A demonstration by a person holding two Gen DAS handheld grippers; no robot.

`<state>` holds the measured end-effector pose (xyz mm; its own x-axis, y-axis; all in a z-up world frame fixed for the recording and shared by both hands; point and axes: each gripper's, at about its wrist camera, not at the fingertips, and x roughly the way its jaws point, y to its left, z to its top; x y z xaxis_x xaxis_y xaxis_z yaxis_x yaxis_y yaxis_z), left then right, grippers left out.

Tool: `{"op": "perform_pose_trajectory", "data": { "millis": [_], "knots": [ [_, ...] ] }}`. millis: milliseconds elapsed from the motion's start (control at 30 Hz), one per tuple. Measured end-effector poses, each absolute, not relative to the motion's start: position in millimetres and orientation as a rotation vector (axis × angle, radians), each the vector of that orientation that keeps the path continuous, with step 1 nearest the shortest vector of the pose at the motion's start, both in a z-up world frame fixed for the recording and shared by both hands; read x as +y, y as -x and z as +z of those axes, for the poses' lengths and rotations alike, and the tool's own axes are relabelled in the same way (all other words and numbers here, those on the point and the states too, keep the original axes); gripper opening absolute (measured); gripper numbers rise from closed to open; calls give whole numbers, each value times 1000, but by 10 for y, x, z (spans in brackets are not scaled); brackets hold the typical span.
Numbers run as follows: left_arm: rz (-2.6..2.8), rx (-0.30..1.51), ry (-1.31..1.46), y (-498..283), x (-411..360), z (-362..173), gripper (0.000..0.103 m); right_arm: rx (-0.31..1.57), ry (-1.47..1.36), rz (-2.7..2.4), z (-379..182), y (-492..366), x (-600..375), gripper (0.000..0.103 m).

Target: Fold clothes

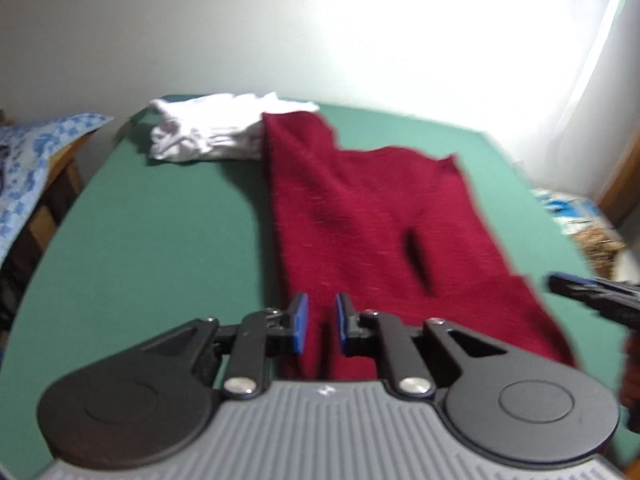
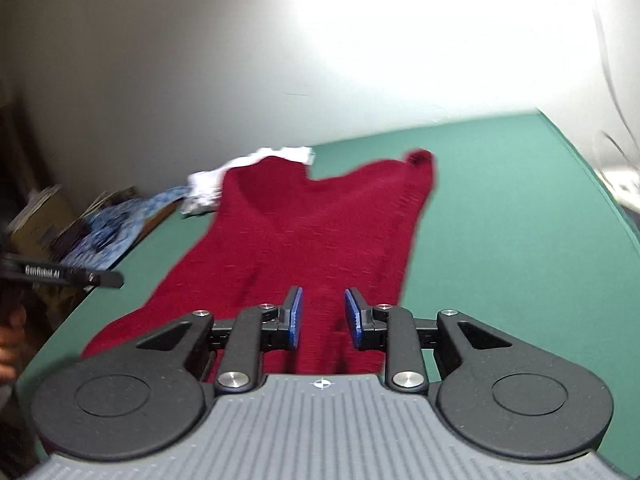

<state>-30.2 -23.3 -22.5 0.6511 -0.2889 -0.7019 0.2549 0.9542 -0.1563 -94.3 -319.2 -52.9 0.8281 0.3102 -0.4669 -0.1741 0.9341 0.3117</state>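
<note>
Roughly, by label:
Red garment (image 1: 360,216): spread lengthwise on the green table (image 1: 152,240), running from 6 o'clock near both tools up toward 12; narrow strip, layered at places, one slit-like dark opening at about 4 o'clock of its middle in the left wrist view; partly folded or merely laid out long, cannot tell which
Far end: notched outline with a curled corner (image 2: 420,158) at 1 o'clock in the right wrist view, likely the neckline or a sleeve end
White clothes (image 1: 212,128): bunched pile at 11 o'clock, touching the red garment's far left edge, probably parked there to keep the middle free
Left gripper (image 1: 322,326): blue pads apart by a narrow gap, nothing seen between them, hovering over the near hem at 6 o'clock; blur hides whether cloth is touched
Right gripper (image 2: 323,318): pads a little wider apart, also holding nothing visible, above the near end of the same garment
Placement reason: both tools side by side at the near hem, seemingly suited to working that edge evenly with two corners
Blue patterned fabric (image 2: 116,220): off the table at 9 o'clock, apart from the work
Risk: knit looks limp and likely to sag or skew if gripped unevenly
</note>
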Motion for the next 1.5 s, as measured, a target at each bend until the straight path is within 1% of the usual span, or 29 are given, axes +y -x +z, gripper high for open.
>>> {"op": "perform_pose_trajectory", "data": {
  "millis": [67,100,133,167,200,233,267,433,500,567,600,633,667,700,733,800,933,967,1000,1033,1067,1167,1200,1300,1400,1467,1500],
  "knots": [
    [-348,815,35,390,-246,-301,13,576,-284,326,-510,995,-3069,25],
    [-368,820,31,434,-252,-338,18,593,-298,353,-518,1029,-3004,25],
    [-387,824,26,478,-259,-376,27,606,-298,365,-542,1078,-2931,25],
    [-407,829,21,522,-265,-414,31,631,-276,354,-583,1122,-2856,25],
    [-427,834,16,566,-272,-452,31,667,-242,324,-638,1159,-2783,24],
    [-446,839,11,610,-279,-489,31,686,-213,292,-690,1212,-2735,20],
    [-466,843,6,654,-285,-527,31,685,-188,256,-741,1285,-2717,19],
    [-514,850,26,539,-207,-535,31,681,-182,143,-735,1547,-2662,19],
    [-529,842,8,534,-203,-534,31,677,-190,86,-711,1672,-2667,23],
    [-547,840,-11,567,-183,-498,31,673,-199,30,-687,1797,-2671,30],
    [-555,840,-14,589,-157,-475,31,671,-203,2,-675,1860,-2673,31],
    [-561,836,-12,624,-112,-445,32,668,-207,-26,-663,1922,-2676,34],
    [-567,831,-8,667,-57,-411,33,666,-211,-54,-651,1985,-2678,35],
    [-563,824,-10,714,3,-382,37,663,-215,-82,-639,2047,-2680,35],
    [-555,816,-16,763,65,-357,53,660,-219,-110,-627,2110,-2682,35],
    [-528,807,-22,877,188,-328,66,653,-236,-130,-627,2200,-2712,35],
    [-523,869,48,958,322,-406,64,654,-189,-102,-677,2151,-2653,36],
    [-513,878,44,968,298,-447,64,656,-169,-87,-693,2121,-2631,38],
    [-501,884,31,979,258,-492,61,659,-147,-67,-708,2091,-2610,41],
    [-489,891,17,990,219,-538,59,662,-119,-43,-726,2056,-2590,47],
    [-479,889,1,1012,167,-571,59,666,-81,-11,-743,2023,-2572,50],
    [-459,870,-51,1079,-9,-632,59,699,38,74,-804,1923,-2534,56],
    [-460,860,-67,1087,-60,-653,60,698,58,85,-820,1900,-2546,57],
    [-427,823,-123,1057,-189,-710,66,683,66,103,-871,1830,-2627,57],
    [-403,837,-106,984,-236,-699,66,669,60,150,-899,1775,-2652,56],
    [-395,850,-96,966,-247,-679,63,659,59,166,-905,1768,-2651,42],
    [-392,855,-91,963,-260,-670,59,654,58,170,-907,1767,-2652,42]
  ]
}}
